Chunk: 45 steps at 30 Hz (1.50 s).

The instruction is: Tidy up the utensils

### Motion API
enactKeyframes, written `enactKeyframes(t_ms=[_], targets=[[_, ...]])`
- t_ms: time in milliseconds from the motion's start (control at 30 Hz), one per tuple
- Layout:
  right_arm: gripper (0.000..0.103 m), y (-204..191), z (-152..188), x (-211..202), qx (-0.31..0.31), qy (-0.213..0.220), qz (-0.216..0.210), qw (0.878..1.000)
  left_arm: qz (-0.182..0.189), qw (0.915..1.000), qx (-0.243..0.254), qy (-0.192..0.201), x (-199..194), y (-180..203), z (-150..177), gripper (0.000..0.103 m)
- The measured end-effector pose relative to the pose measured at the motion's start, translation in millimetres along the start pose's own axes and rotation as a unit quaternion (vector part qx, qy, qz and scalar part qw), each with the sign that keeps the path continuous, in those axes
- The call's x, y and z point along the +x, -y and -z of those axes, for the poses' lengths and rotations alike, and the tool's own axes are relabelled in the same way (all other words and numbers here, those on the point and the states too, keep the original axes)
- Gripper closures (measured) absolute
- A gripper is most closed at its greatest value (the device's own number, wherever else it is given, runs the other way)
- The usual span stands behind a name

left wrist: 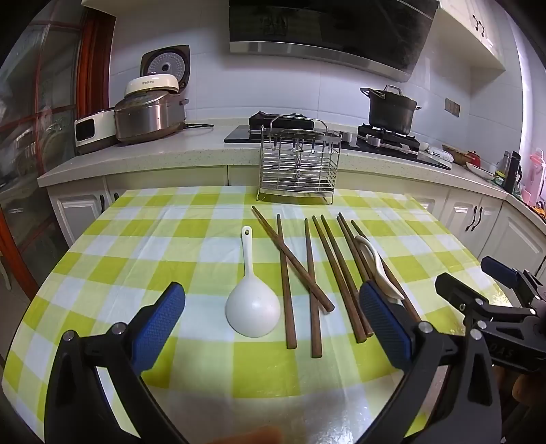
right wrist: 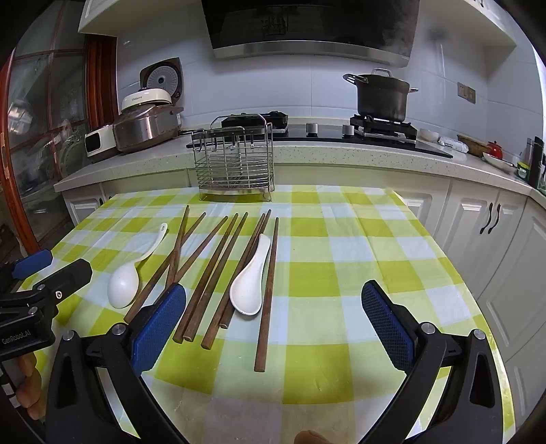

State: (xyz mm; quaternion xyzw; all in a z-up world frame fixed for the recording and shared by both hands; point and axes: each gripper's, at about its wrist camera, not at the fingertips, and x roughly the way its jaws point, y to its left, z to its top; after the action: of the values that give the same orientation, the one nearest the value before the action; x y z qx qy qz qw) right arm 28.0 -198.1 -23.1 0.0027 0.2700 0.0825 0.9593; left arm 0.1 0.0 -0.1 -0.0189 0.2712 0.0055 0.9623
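left gripper [left wrist: 271, 321] jaws apart, empty | right gripper [right wrist: 273, 319] likewise | chopsticks [right wrist: 266, 293] mid-table: light, stiff, slippery; pinch mid-shaft | spoons [right wrist: 250, 280] probably ceramic, fragile; take handle | rack [right wrist: 235, 164] far edge

White tiled walls [right wrist: 324, 88] back a pale speckled counter [right wrist: 341, 153] over white cabinets [right wrist: 491, 232]. A dark range hood [right wrist: 307, 24] hangs above; a wood-framed glass door [right wrist: 51, 119] stands left.
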Motion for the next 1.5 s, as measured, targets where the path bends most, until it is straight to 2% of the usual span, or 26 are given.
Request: enactKeyframes(t_ms=[1500], targets=[[0.007, -0.9, -4.5, -7.1, 0.000, 0.005, 0.000, 1.000, 0.003, 1.0000, -0.002, 0.004, -2.2, 3.9, -3.1, 0.004]])
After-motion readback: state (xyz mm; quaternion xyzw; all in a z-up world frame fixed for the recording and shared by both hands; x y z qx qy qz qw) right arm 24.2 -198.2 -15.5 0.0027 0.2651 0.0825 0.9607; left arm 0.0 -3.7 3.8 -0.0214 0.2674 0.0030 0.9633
